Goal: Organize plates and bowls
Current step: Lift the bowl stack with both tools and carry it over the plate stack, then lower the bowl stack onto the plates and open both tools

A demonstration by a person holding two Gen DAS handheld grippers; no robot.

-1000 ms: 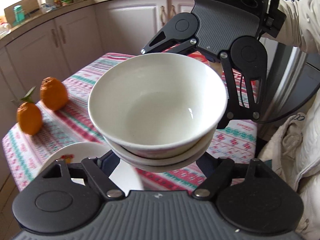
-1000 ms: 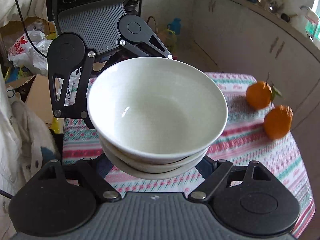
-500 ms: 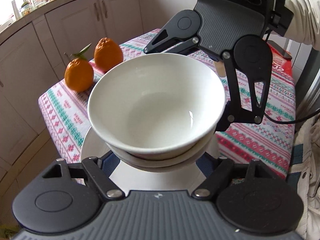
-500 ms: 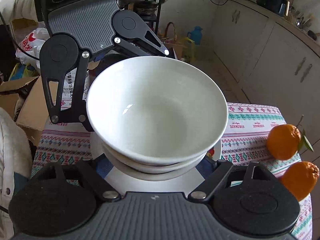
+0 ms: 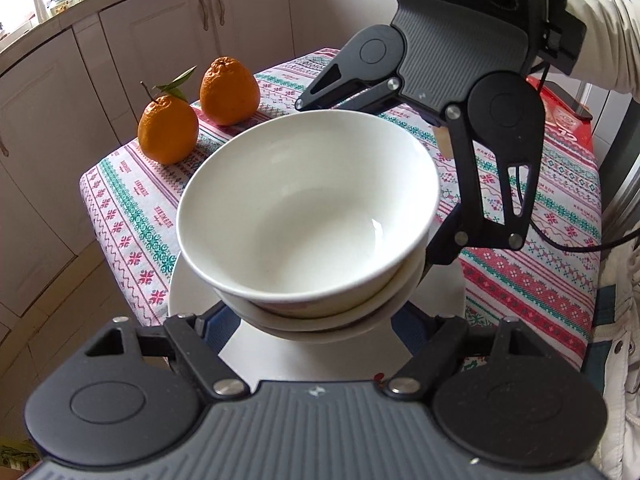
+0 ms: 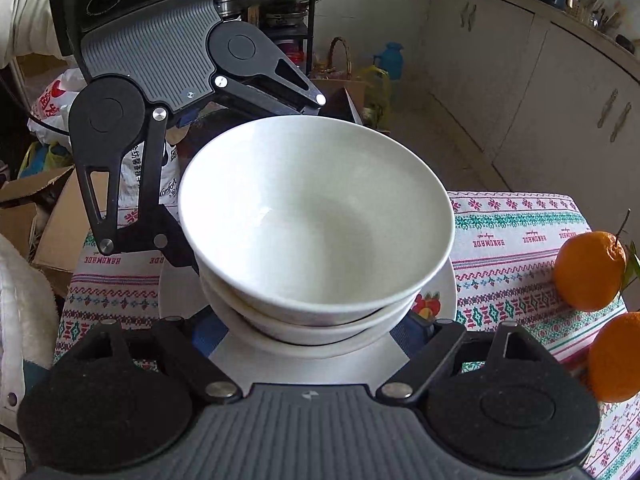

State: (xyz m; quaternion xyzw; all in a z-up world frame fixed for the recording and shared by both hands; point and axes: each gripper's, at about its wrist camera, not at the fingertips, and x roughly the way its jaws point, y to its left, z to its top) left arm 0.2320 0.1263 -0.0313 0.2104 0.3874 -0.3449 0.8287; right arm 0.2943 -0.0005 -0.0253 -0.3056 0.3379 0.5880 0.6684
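Two white bowls (image 5: 308, 216) are nested in a stack (image 6: 316, 216) and held just over a white plate (image 5: 256, 356) with a fruit print (image 6: 426, 306). I cannot tell whether the stack touches the plate. My left gripper (image 5: 316, 322) is shut on the lower bowl from the near side of its view. The right gripper's fingers (image 5: 468, 184) clasp the stack from the opposite side. In the right wrist view my right gripper (image 6: 316, 330) grips the lower bowl likewise, and the left gripper's fingers (image 6: 136, 184) show beyond it.
The table (image 5: 520, 280) has a patterned cloth. Two oranges (image 5: 168, 128) (image 5: 228, 92) sit near one corner (image 6: 588, 272). A red box (image 5: 560, 116) lies at the far edge. Cabinets (image 5: 160, 40) stand behind. Cardboard boxes (image 6: 52, 216) and bags crowd the floor beside the table.
Both grippers carried the bowl stack sideways across the table and slightly down. The plate, off to one side a second ago, now lies directly beneath the stack.
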